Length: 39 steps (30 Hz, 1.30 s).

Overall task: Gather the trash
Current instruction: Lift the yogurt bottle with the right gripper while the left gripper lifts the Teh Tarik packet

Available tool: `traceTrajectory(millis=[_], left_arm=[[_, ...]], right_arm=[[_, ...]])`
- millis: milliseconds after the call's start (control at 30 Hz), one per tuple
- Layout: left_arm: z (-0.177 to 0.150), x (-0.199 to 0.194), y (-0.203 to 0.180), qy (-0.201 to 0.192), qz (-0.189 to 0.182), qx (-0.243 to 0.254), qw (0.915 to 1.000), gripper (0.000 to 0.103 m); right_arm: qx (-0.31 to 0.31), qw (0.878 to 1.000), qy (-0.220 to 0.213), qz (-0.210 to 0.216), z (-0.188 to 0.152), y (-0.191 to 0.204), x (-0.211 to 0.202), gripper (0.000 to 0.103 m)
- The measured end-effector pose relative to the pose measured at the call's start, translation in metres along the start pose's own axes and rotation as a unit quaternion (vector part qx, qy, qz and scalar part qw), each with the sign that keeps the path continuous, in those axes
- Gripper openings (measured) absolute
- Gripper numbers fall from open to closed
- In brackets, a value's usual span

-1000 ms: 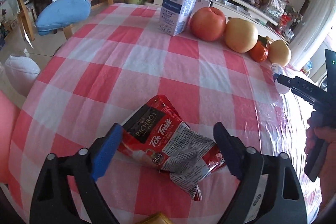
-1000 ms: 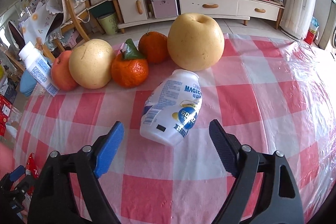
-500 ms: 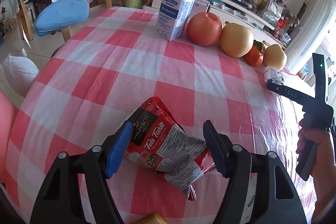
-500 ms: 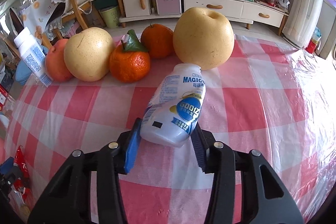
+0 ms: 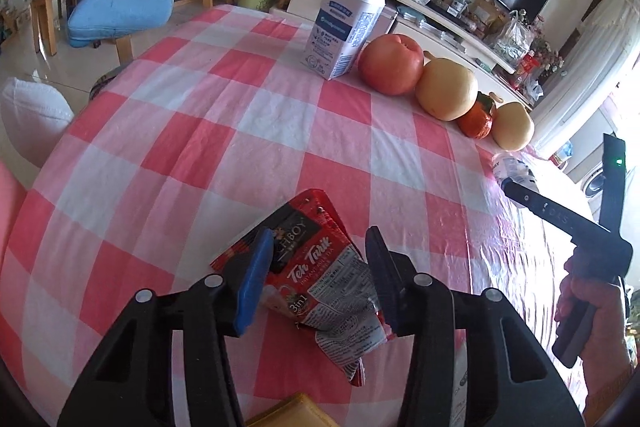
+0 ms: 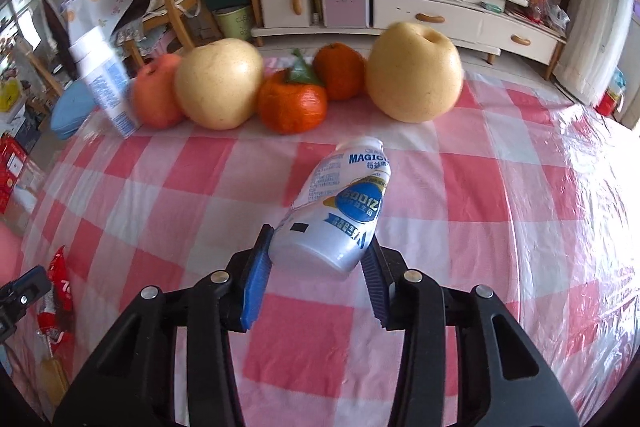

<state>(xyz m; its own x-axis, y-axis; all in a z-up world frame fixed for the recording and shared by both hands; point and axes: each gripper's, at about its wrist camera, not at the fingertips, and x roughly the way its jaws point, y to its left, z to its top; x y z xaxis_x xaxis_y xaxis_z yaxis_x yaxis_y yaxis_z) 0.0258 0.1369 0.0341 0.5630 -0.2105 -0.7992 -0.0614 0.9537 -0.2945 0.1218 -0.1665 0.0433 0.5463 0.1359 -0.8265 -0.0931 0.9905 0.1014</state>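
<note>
A crumpled red Teh Tarik sachet point(image 5: 320, 279) lies on the pink checked tablecloth point(image 5: 200, 131). My left gripper point(image 5: 316, 279) has closed its jaws onto the sachet's two sides. My right gripper point(image 6: 316, 267) is shut on a small white Magic yoghurt bottle point(image 6: 340, 211) and holds it tilted, lifted off the cloth. The right gripper also shows at the right edge of the left wrist view point(image 5: 560, 215). The sachet also shows at the left edge of the right wrist view point(image 6: 60, 291).
An upright white milk bottle point(image 5: 348, 23), a red apple point(image 5: 390, 65), two pears point(image 5: 446, 89) and two oranges point(image 6: 290, 103) stand in a row along the table's far edge. A yellow object point(image 5: 288, 413) lies near the front edge. Chairs and a TV cabinet point(image 6: 400, 11) stand beyond.
My left jaws have narrowed from wide open onto the sachet. My right jaws closed on the yoghurt bottle and raised it off the cloth.
</note>
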Motion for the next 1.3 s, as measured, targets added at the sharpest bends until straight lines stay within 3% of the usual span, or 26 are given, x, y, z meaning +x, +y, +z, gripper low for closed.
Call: traceTrajectory(millis=[133, 300, 533, 567, 633, 733, 867, 933, 1067, 1167, 1300], left_arm=[[-0.002, -0.001, 0.005, 0.007, -0.011, 0.004, 0.9999, 0.049], [-0.008, 0.0, 0.007, 0.026, 0.001, 0.018, 0.9995, 0.073], [-0.019, -0.003, 0.008, 0.039, 0.041, 0.036, 0.9978, 0.089], [-0.019, -0.004, 0.009, 0.04, 0.042, 0.036, 0.9976, 0.089], [-0.022, -0.007, 0.007, 0.04, 0.051, 0.047, 0.9968, 0.089], [-0.028, -0.01, 0.004, 0.047, 0.063, 0.063, 0.995, 0.089], [-0.036, -0.014, 0.001, 0.046, 0.065, 0.078, 0.9938, 0.089], [-0.038, -0.014, 0.0, 0.045, 0.056, 0.085, 0.9938, 0.083], [-0.042, -0.013, -0.003, 0.05, 0.036, 0.09, 0.994, 0.061], [-0.043, -0.012, -0.006, 0.047, 0.034, 0.099, 0.9934, 0.056], [-0.043, -0.013, -0.004, 0.046, 0.025, 0.096, 0.994, 0.054]], right_arm=[[-0.051, 0.998, 0.003, 0.022, -0.007, 0.033, -0.012, 0.044], [-0.114, 0.991, 0.032, 0.065, -0.025, 0.074, -0.017, 0.044], [-0.163, 0.978, 0.072, 0.103, -0.047, 0.096, -0.014, 0.045], [-0.162, 0.979, 0.074, 0.103, -0.049, 0.095, -0.013, 0.047], [-0.155, 0.98, 0.072, 0.098, -0.051, 0.092, -0.012, 0.061], [-0.147, 0.982, 0.058, 0.103, -0.047, 0.092, -0.016, 0.074], [-0.163, 0.982, 0.048, 0.082, -0.045, 0.104, -0.015, 0.076], [-0.168, 0.982, 0.047, 0.069, -0.044, 0.106, -0.011, 0.076], [-0.175, 0.983, 0.051, 0.038, -0.046, 0.105, 0.0, 0.075], [-0.169, 0.983, 0.052, 0.039, -0.045, 0.102, 0.002, 0.062], [-0.167, 0.984, 0.055, 0.023, -0.041, 0.101, 0.003, 0.06]])
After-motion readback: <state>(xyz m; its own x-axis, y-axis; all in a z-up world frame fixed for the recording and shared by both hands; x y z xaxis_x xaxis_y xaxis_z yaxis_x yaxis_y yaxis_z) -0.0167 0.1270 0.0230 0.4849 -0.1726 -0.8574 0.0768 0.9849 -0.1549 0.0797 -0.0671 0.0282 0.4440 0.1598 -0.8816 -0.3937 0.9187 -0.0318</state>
